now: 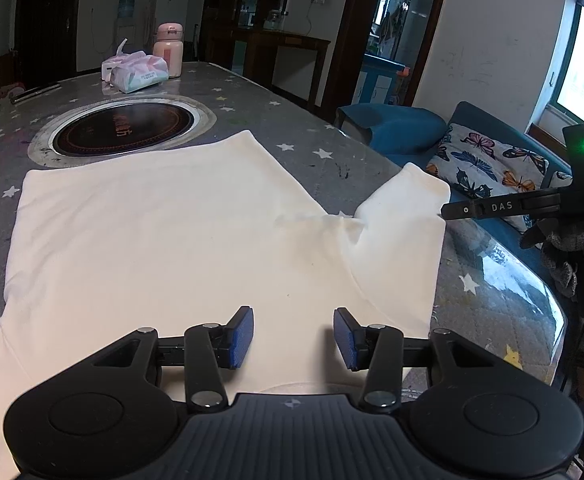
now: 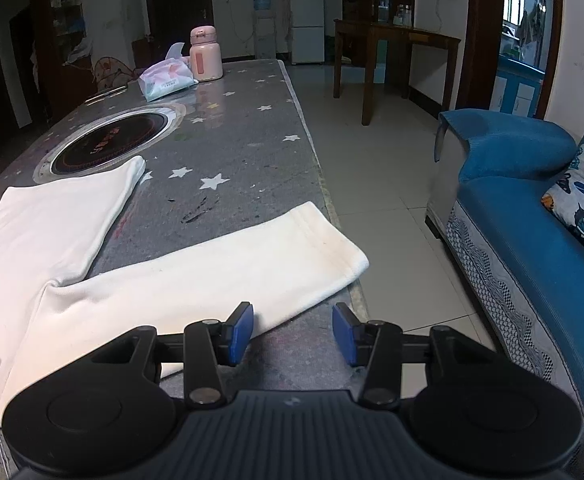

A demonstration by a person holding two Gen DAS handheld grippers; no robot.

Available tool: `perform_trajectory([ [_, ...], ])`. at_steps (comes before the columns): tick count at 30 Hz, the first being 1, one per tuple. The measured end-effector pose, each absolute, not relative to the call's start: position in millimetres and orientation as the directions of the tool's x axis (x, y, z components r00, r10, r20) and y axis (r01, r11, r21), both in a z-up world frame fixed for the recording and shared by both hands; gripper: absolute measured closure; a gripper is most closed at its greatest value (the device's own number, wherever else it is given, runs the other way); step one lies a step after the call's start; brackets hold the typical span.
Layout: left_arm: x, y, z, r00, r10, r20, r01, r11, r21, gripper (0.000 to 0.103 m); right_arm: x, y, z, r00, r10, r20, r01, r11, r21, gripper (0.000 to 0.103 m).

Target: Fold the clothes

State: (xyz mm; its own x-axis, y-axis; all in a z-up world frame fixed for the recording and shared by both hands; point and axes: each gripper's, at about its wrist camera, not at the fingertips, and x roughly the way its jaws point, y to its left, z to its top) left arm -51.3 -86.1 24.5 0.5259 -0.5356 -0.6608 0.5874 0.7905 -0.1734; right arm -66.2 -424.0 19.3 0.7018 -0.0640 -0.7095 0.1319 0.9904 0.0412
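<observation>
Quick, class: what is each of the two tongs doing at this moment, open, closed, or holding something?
Left tongs: open, holding nothing, above the white garment.
Right tongs: open, holding nothing, beside the garment's sleeve.

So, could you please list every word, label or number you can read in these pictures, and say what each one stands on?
"DAS": white letters on the black arm of the right claw, seen from the left wrist view.
Red characters on the round black cooktop: too blurred to read.
Print on the tissue pack: too small to read.
Label on the pink bottle: no legible text.
Sticker on the white fridge: unreadable.
</observation>
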Motion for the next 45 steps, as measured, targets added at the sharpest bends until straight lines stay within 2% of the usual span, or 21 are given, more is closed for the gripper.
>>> perform_trajectory([
  [20, -49.5, -88.1, 25.2, 0.531, -0.528, -0.663, 0.575, 0.799, -0.176, 0.052, -40.6, -454.1, 16.1, 0.705, -0.105, -0.702, 0.221, 0.972, 0.077, 0.060],
  [22, -48.4, -88.0, 25.6, 0.533, -0.524, -0.664, 0.571, 0.802, -0.175, 0.052, -35.7, -457.6, 12.3, 0.697, -0.102, -0.710, 0.230, 0.970, 0.086, 0.068],
  [24, -47.2, -89.2, 25.5, 0.534, -0.521, -0.666, 0.569, 0.804, -0.173, 0.051, -33.5, -461.2, 9.5, 0.698, -0.089, -0.711, 0.235, 0.966, 0.109, 0.071],
  [27, -45.9, -91.7, 25.4, 0.534, -0.515, -0.670, 0.567, 0.807, -0.168, 0.050, -34.7, -464.8, 9.8, 0.709, -0.086, -0.700, 0.250, 0.959, 0.135, 0.092],
  [29, -45.1, -94.7, 25.5, 0.535, -0.512, -0.672, 0.569, 0.806, -0.162, 0.050, -38.1, -466.1, 10.8, 0.717, -0.093, -0.691, 0.259, 0.956, 0.141, 0.097],
  [45, -25.1, -162.6, 25.8, 0.448, -0.620, -0.644, 0.676, 0.706, -0.210, 0.050, -77.8, -449.8, 71.2, 0.806, -0.046, -0.590, 0.159, 0.977, 0.140, 0.099],
])
